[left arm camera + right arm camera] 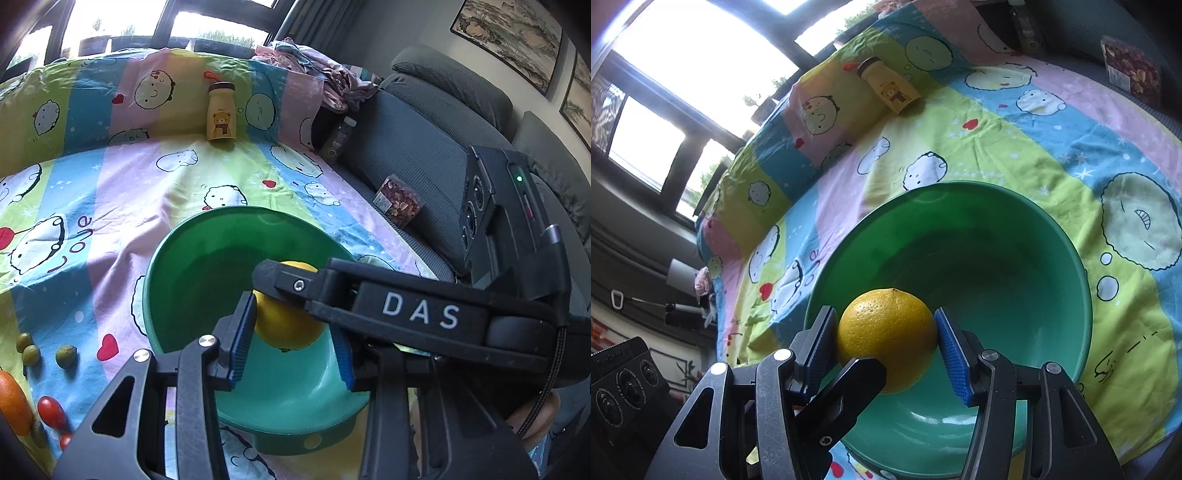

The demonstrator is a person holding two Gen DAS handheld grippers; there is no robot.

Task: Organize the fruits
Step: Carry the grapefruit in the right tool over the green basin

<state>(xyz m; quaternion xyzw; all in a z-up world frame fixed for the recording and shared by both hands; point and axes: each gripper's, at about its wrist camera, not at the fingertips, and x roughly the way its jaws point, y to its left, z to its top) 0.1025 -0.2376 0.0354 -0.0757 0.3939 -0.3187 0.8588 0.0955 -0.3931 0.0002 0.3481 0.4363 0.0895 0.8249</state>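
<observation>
the yellow citrus [886,339], pinched by the right gripper [886,341], should be lowered into the green bowl [1071,258] before release; left gripper [291,343] fingers are spread, empty.

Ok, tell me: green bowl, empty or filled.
Empty: green bowl is bare inside; the yellow fruit sits clamped in the right gripper over it.

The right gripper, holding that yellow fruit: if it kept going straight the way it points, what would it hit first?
Most likely the inside of the green bowl. The right gripper points down into it, with the yellow fruit between its fingers, so the fruit would probably touch first. Depth is hard to judge.
</observation>
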